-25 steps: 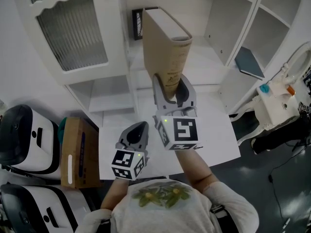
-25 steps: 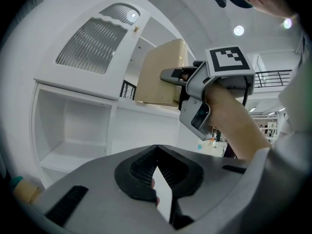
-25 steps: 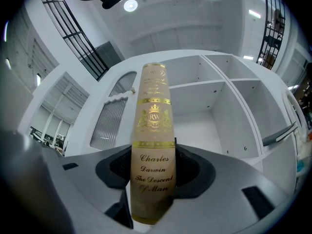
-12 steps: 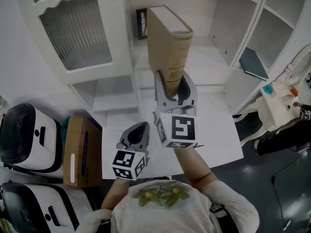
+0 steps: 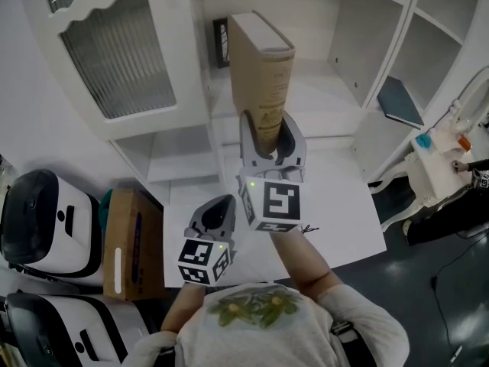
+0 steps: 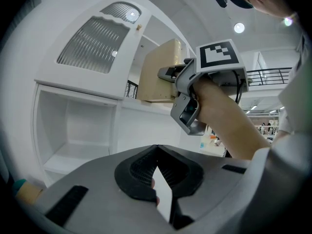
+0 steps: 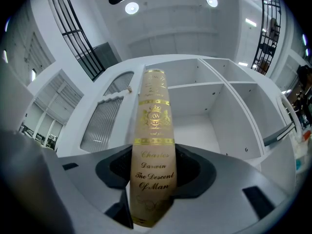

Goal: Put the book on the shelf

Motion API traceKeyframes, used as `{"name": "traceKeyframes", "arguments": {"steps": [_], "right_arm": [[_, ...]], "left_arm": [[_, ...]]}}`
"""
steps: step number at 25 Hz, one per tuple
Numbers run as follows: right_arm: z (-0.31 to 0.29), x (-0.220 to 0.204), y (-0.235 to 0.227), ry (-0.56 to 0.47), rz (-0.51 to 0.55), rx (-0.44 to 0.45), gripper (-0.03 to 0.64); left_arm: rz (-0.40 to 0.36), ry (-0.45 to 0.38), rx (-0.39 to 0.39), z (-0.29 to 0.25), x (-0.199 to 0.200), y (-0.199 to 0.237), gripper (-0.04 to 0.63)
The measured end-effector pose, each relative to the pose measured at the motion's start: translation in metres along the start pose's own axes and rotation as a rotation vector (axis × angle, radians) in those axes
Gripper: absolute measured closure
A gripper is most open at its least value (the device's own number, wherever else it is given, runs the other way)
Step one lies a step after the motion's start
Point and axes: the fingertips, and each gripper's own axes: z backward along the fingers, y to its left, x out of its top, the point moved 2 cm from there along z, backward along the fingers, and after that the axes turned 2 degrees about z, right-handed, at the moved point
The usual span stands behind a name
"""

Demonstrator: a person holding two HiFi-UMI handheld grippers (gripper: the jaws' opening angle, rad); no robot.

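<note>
A thick tan book (image 5: pixel 260 75) with gold lettering on its spine (image 7: pixel 153 130) stands upright in the air in front of the white shelf unit (image 5: pixel 328 90). My right gripper (image 5: pixel 271 140) is shut on its lower end, with a pad on each cover. The book's top reaches the level of the open middle compartment (image 7: pixel 195 126). My left gripper (image 5: pixel 220 205) hangs lower and to the left, over the white table (image 5: pixel 344 205), shut with nothing in it. In the left gripper view the book (image 6: pixel 158 74) and the right gripper (image 6: pixel 170 73) show above my own jaws (image 6: pixel 157 152).
A dark flat book (image 5: pixel 399 102) lies in the right compartment. A black framed thing (image 5: pixel 221 33) stands at the back of the shelf. A cabinet door with ribbed glass (image 5: pixel 114 52) is at the left. A cardboard box (image 5: pixel 130 243) and white machines (image 5: pixel 46 220) sit on the floor at the left.
Almost nothing: the right gripper with the book has edged slightly left in the view. The left gripper keeps its place.
</note>
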Motion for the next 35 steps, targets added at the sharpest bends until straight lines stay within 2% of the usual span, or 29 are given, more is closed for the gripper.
{"name": "traceKeyframes", "arguments": {"steps": [35], "right_arm": [[-0.042,-0.013,0.007,-0.026,0.015,-0.044,0.396]], "left_arm": [[0.016,-0.001,0.024,-0.021,0.007,0.041,0.568]]}}
